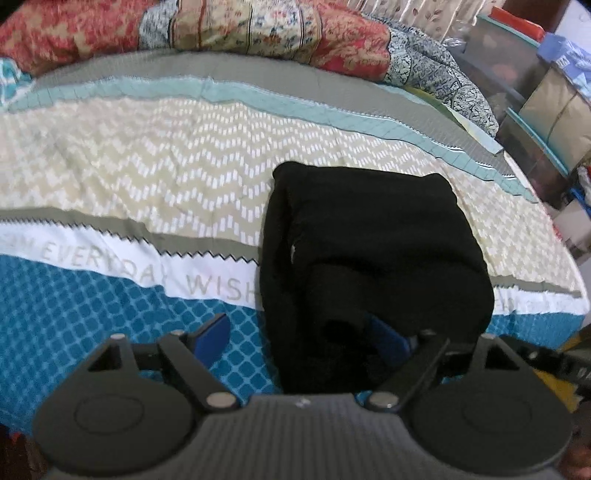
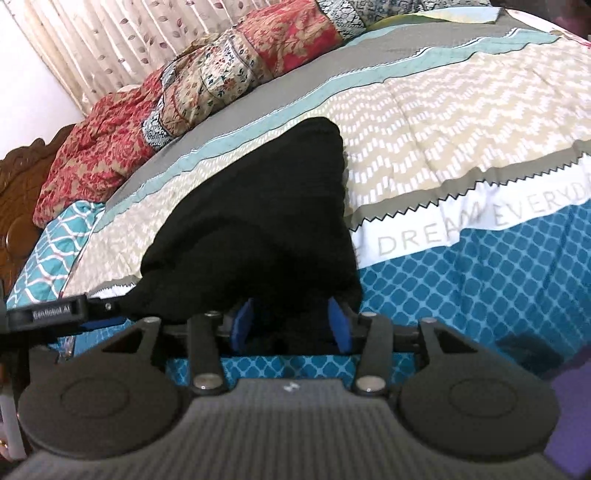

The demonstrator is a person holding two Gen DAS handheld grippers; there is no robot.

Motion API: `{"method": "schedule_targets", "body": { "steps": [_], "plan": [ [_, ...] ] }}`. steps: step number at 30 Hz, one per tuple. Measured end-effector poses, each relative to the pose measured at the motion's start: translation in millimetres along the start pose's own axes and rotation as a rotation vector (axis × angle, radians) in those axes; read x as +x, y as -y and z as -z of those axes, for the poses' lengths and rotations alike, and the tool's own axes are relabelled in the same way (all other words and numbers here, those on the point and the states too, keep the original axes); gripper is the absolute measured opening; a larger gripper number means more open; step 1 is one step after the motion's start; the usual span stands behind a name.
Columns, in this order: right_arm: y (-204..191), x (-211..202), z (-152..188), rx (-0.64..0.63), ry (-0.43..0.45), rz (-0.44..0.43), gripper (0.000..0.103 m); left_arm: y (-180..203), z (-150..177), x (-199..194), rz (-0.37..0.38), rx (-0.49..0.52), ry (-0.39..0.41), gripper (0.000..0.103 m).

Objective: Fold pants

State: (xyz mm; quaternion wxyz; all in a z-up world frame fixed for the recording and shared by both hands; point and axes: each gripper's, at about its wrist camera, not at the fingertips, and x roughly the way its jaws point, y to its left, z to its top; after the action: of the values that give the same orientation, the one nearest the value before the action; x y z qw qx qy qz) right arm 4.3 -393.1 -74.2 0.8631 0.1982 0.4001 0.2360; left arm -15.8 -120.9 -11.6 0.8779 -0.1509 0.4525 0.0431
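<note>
**Pants folded into a block, both grippers at its near edge**

Bed w/ patterned bedspread [image 1: 147, 155] fills both views; rumpled floral quilt [image 1: 258, 29] lies along the far side. On the bedspread, the black pants [image 1: 369, 236] sit as a compact folded bundle, roughly squarish, running from the near blue-patterned band up across the white lettered stripe into the beige zigzag zone.

Key relation: bundle lies straight ahead of both tools, its near edge right at the fingertips. Long axis, as far as I can judge, runs away from the person, but the block is nearly as wide as deep.

Left gripper [image 1: 303, 332]: jaws wide apart. Its left blue pad [image 1: 212, 334] hangs over bare bedspread, clear of the cloth; the right one is tucked against or under the bundle's near edge. Nothing pinched.

Right gripper [image 2: 290, 325]: jaws about half open, straddling the near edge of the pants [image 2: 258, 206]. Dark cloth sits betw. the blue pads; can't tell if they press on it.

Judgement: the right is better centred on the bundle; the left is offset toward the bundle's left edge. Task looks close to done.
</note>
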Motion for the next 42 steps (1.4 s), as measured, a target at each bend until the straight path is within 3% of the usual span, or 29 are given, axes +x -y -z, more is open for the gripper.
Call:
{"method": "schedule_targets", "body": {
  "steps": [4,12,18,29,42],
  "plan": [
    [-8.5,-0.5,3.5,0.009,-0.005,0.000,0.059,5.6,5.3,-8.0,-0.065,0.024,0.012,0.084],
    [-15.3,6.2,3.4,0.050,-0.058,-0.010,0.061,14.3,16.9,-19.7,-0.154,0.059,0.049,0.080],
    [-11.8,-8.6,-4.9,0.160,-0.015,-0.019,0.074,19.6,22.6,-23.1,-0.192,0.071,0.054,0.082],
    [-25.9,-3.3,12.2,0.129,-0.079,-0.045,0.076,29.8,30.4,-28.5,-0.245,0.136,0.073,0.085],
    [-27.5,-4.2,21.8,0.156,-0.084,-0.049,0.076,29.4,40.6,-26.5,-0.270,0.143,0.040,0.096]
  ]
}}
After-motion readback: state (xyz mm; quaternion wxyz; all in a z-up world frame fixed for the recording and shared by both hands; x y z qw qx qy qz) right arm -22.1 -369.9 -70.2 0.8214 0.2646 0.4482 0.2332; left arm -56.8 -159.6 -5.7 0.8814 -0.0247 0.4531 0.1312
